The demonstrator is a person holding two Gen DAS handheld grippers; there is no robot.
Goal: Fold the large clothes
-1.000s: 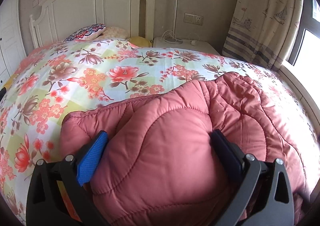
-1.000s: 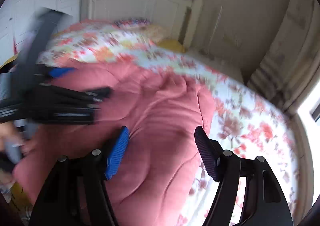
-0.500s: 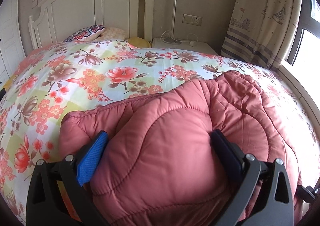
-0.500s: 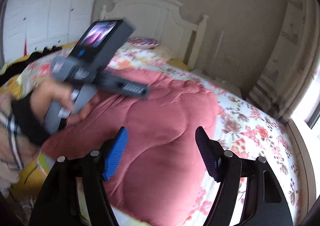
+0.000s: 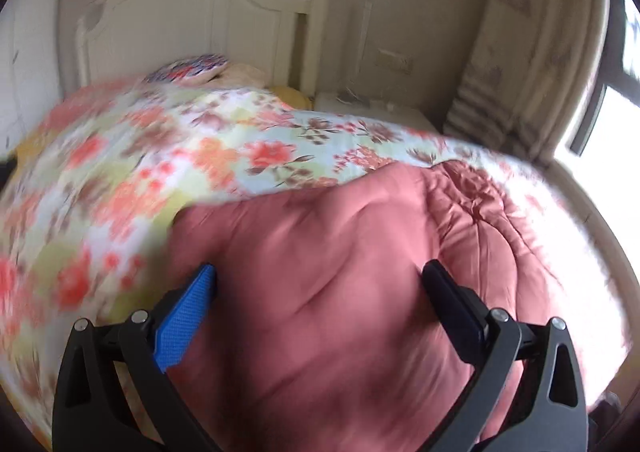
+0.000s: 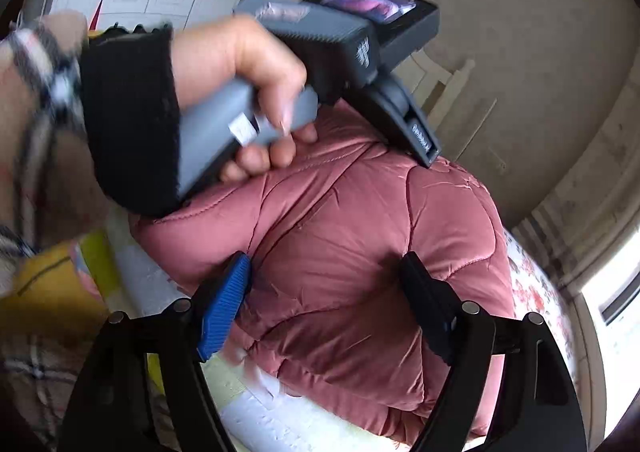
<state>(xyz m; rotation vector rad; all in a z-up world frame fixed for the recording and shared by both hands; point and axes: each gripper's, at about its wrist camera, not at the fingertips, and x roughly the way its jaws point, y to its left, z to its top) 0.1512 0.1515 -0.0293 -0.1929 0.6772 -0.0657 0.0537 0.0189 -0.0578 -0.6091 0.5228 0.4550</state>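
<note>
Item: pink quilted coat [image 5: 332,292], bulky and padded, lying bunched on the floral bedspread [image 5: 168,155], filling the lower centre of the left wrist view from about 6 o'clock out to 3 o'clock. Left gripper [image 5: 320,284]: its blue pad [image 5: 184,324] at 8 o'clock and its black pad [image 5: 452,308] at 4 o'clock are standing wide apart, with the puffed coat swelling up between them; whether the pads are actually pressing the fabric cannot be told. Right gripper [image 6: 324,284]: its jaws have just been opening and are standing wide, the coat lying between them, the fabric bulging between blue pad [image 6: 224,304] and black pad [image 6: 428,304] without being pinched. In the right wrist view, a person's hand [image 6: 248,67] in a black cuff [image 6: 128,119] is gripping the grey handle of the left gripper at 11 o'clock, just above the coat. Surroundings: white headboard [image 5: 188,19] at 11 o'clock in the left wrist view, patterned pillow [image 5: 188,67] below it, striped curtain [image 5: 520,63] at 2 o'clock. No containers are showing in either view. The left wrist view is blurring heavily toward 9 o'clock.
</note>
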